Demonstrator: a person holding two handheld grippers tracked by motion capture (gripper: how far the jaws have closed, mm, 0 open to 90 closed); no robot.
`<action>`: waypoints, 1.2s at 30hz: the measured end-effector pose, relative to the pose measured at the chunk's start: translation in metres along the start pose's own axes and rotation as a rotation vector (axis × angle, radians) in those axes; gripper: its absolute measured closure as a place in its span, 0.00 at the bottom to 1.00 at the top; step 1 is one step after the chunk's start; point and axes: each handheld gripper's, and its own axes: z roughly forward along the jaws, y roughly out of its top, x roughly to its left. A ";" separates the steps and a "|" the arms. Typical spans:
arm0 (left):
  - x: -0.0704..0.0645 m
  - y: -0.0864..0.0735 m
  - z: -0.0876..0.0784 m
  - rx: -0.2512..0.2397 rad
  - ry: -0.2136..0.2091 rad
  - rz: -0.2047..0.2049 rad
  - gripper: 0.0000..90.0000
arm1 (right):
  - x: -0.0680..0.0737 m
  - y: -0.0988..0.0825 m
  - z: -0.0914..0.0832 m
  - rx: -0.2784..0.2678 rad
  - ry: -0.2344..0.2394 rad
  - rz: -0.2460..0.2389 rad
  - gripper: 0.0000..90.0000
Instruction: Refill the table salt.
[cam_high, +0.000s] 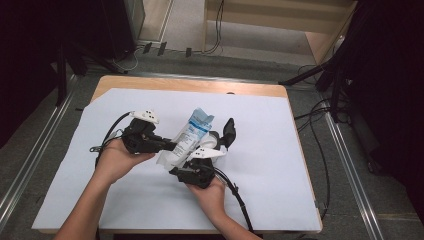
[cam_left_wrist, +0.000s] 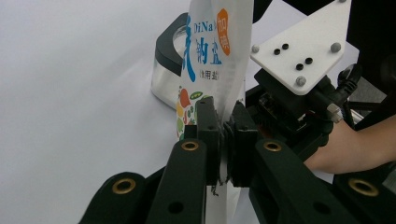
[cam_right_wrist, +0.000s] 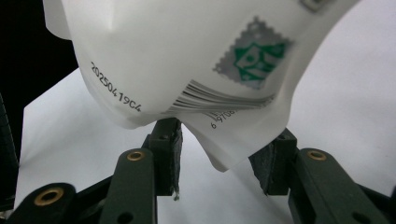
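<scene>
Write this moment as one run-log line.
left gripper: shut on bag edge | right gripper: jaws around bag's lower part | jar: behind bag

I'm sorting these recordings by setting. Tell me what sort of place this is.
Probably a lab or recording studio, not a home: a table under a plain white sheet, metal rails on the floor beside it, loose cables, and black stands around it.
</scene>
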 end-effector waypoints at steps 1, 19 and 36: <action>0.000 0.000 0.000 0.002 0.000 0.003 0.97 | -0.001 0.000 -0.001 -0.001 -0.002 0.000 0.65; -0.001 0.000 0.002 0.012 -0.012 0.022 0.99 | -0.013 -0.001 -0.018 -0.019 -0.031 0.031 0.66; 0.003 -0.002 -0.003 -0.019 -0.030 0.020 1.00 | -0.011 0.002 -0.026 -0.009 -0.040 -0.012 0.67</action>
